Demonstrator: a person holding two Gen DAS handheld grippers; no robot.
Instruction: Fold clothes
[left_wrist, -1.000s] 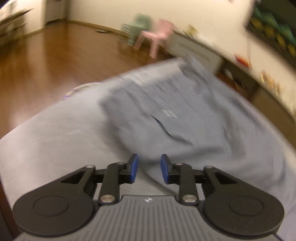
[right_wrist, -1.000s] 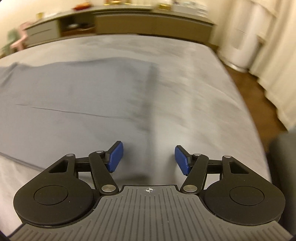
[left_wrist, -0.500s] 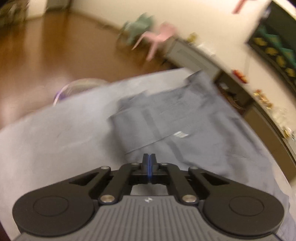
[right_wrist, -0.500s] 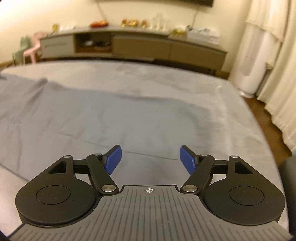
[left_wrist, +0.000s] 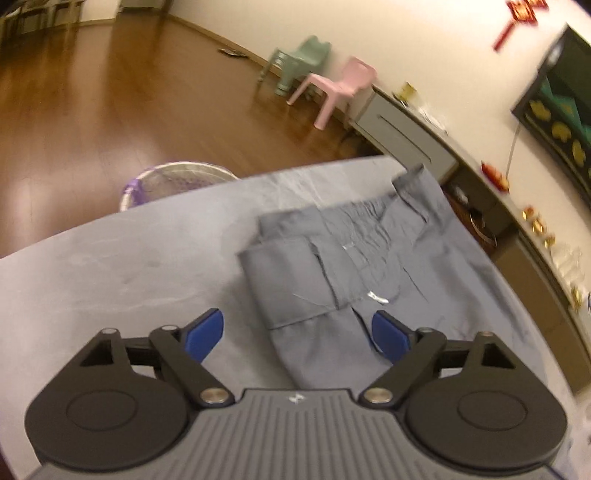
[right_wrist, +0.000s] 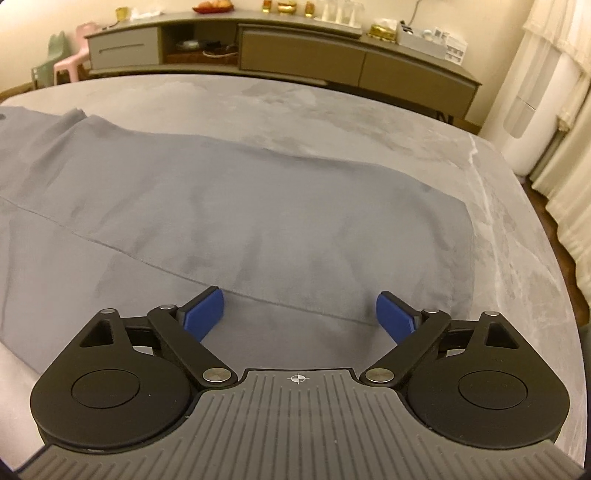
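Nearby, a basket (left_wrist: 173, 177) stands beside the bed (left_wrist: 110, 266).

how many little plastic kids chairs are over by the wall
2: a green chair and a pink chair stand side by side on the wood floor at the sideboard's end. More could be hidden outside both views.

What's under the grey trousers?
The grey trousers lie spread on a grey padded surface, one part folded over on top. Whatever lies beneath the cloth is covered.
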